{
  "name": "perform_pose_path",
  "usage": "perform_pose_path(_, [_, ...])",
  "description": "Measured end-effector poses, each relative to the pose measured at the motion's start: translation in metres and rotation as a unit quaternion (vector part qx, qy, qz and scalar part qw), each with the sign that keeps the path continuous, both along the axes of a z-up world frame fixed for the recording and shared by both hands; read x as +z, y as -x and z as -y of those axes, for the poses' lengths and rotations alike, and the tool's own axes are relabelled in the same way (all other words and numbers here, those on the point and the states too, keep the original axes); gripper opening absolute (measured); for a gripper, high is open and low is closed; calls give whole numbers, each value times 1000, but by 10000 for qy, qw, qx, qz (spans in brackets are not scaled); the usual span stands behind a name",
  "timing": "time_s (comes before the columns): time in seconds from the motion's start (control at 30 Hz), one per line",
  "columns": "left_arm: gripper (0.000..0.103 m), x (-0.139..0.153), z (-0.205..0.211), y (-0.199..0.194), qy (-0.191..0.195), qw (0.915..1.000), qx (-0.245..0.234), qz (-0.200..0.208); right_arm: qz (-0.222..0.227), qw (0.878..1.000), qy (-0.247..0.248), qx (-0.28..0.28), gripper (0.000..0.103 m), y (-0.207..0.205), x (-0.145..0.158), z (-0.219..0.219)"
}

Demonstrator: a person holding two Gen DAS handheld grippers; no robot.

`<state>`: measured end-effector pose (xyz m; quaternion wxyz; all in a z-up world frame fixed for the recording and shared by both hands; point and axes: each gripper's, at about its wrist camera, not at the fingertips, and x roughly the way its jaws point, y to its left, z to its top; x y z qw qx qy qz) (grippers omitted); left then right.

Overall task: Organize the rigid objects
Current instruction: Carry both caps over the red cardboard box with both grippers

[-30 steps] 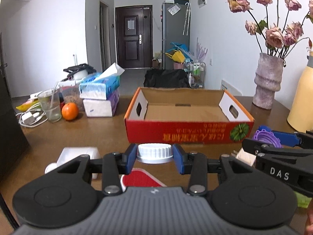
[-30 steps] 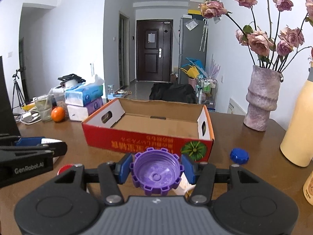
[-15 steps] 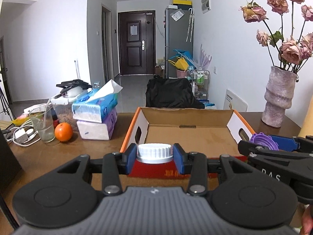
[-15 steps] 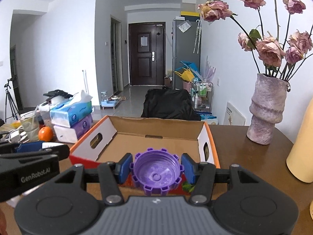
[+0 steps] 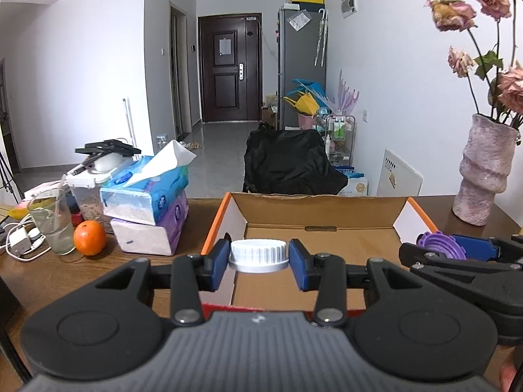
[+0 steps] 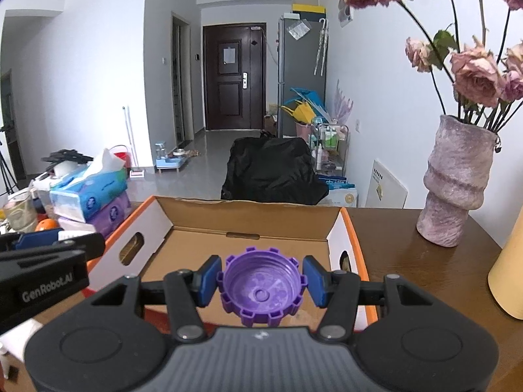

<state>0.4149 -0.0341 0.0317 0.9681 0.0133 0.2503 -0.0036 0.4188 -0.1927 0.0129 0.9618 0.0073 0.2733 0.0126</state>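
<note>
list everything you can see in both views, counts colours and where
box: 1, cardboard, orange rim, red front, table centre
white cap: 1, white, in left claw above the box
purple cap: 1, purple, notched, in right claw above the box
tissue packs: 2, blue on purple, stacked left of the box
orange: 1, orange, left of the packs
glass: 1, clear, beside the orange
vase: 1, mauve, holds pink roses, right of the box
yellow jug: 1, pale yellow, far right edge
table: 1, dark brown wood
black bag: 1, behind the box
door: 1, dark brown, end of the hall
left claw: 1, black with blue pads
right claw: 1, black with blue pads
</note>
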Motion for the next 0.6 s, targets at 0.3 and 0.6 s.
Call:
perform_pose_path(0.3, [42, -17, 1, -44, 3, 9998, 40, -210, -195, 9997, -2, -131, 54, -37, -20, 7])
perform_pose_path(0.6, [42, -33, -8, -76, 54, 9990, 126, -429, -385, 9989, -112, -227, 54, -58, -42, 15])
